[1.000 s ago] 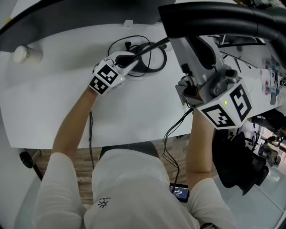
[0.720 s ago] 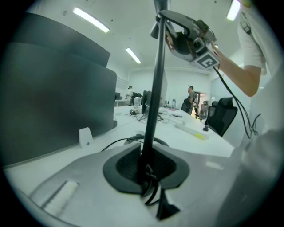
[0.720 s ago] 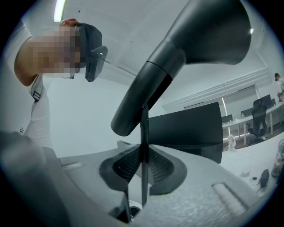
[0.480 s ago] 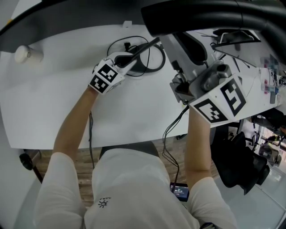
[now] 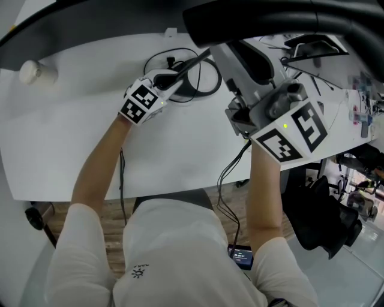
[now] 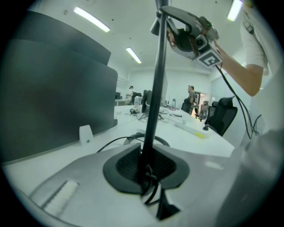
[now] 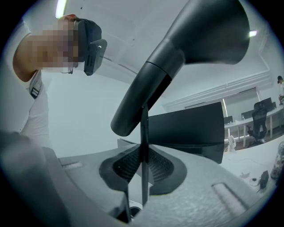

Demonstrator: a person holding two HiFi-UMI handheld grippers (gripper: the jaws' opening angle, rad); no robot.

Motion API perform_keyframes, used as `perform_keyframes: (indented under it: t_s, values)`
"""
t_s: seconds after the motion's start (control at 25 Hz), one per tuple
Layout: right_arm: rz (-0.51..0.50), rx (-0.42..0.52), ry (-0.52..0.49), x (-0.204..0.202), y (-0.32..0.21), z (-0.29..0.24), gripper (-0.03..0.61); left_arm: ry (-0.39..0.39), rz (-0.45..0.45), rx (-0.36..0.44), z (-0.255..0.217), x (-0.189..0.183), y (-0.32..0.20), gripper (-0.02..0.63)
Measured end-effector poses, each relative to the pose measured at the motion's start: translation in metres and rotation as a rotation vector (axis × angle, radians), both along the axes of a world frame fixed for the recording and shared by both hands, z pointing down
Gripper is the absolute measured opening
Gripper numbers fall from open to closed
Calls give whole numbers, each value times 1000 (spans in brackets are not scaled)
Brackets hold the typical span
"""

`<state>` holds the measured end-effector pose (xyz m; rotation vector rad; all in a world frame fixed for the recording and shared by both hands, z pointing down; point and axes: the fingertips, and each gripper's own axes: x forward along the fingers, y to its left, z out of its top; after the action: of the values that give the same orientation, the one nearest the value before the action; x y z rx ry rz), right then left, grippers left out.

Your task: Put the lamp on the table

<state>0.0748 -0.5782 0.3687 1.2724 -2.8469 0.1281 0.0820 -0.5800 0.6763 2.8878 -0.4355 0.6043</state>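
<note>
Your left hand-held gripper [image 6: 146,167] clamped low on lamp [image 6: 156,88] pole, close above surface [image 5: 72,132], cord [image 5: 207,84] looped beside it. Your right hand-held gripper [image 7: 143,165] pinches thin stem under lamp head [image 7: 195,44] — higher up, toward your right. Pole's long axis climbs steeply from left grip to right grip. Whether foot rests on surface — can't tell. No brand or writing legible.

Black lamp [image 5: 270,18]; white table [image 5: 72,132]; marker cubes [image 5: 141,102] black-and-white squares; white shirt [image 5: 174,252]; brown wood-grain floor [image 5: 114,210].
</note>
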Motion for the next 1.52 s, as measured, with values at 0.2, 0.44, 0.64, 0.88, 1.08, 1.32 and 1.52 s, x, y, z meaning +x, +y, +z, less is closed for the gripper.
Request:
perform_keyframes:
  t_s: [0.2, 0.44, 0.64, 0.88, 1.08, 1.32, 1.52]
  values:
    - [2, -1, 2, -2, -1, 1, 44, 5, 5, -9, 1, 1, 1, 43]
    - [3, -8, 7, -8, -4, 3, 44, -1, 6, -16, 3, -1, 2, 40]
    - [9, -9, 4, -9, -5, 3, 44, 4, 11, -16, 2, -1, 3, 40]
    - [11, -10, -3, -10, -7, 3, 44, 15, 10, -21, 1, -2, 2, 40]
    - [12, -9, 4, -10, -6, 3, 46, 9, -17, -41, 2, -1, 1, 48]
    - [29, 12, 50, -10, -4, 6, 88, -14, -35, -48, -5, -3, 8, 185]
    - [26, -28, 49, -8, 8, 16, 140, -22, -97, -68, -18, -20, 15, 221]
